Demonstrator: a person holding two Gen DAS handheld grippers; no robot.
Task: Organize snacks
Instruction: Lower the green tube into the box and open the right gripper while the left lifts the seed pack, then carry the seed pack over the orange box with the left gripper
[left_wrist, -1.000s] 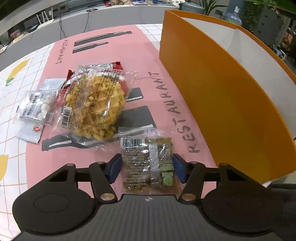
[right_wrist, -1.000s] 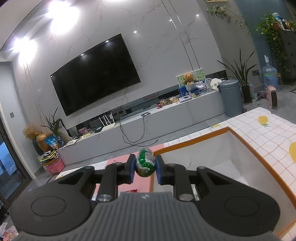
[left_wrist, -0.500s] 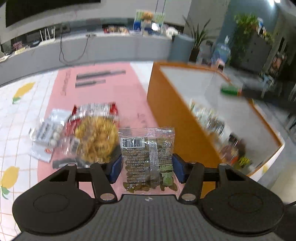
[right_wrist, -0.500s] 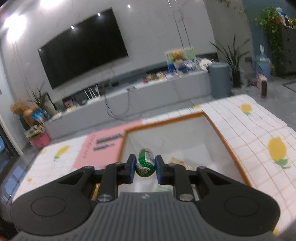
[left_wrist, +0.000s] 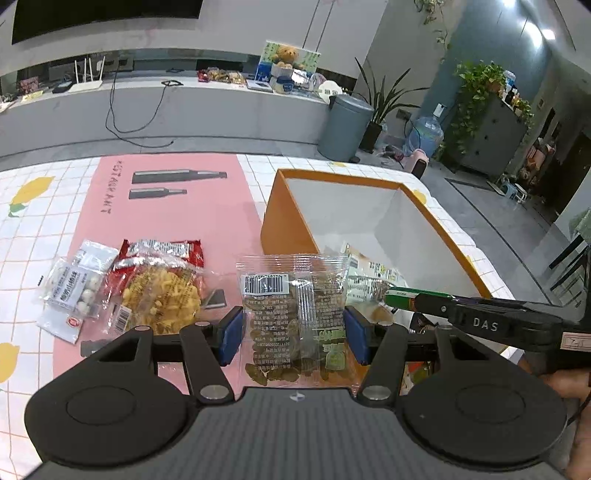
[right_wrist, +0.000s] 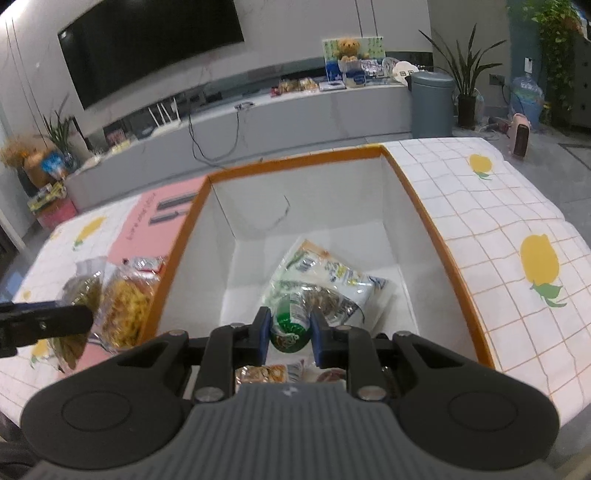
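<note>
Your left hand-held gripper (left_wrist: 293, 334) is clamped on a clear raisin packet (left_wrist: 295, 317), held above the worktop (left_wrist: 44, 229) at the orange box's (left_wrist: 284, 225) seven o'clock corner. Your right hand-held gripper (right_wrist: 290, 332) pinches a small green packet (right_wrist: 290, 326) over the box interior, snacks lying below.

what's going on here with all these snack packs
A person is sorting snacks into an orange box. The right hand-held gripper holds a small green packet over the box; the left hand-held gripper holds a clear bag of raisins beside it. Three packs remain on the table.
</note>
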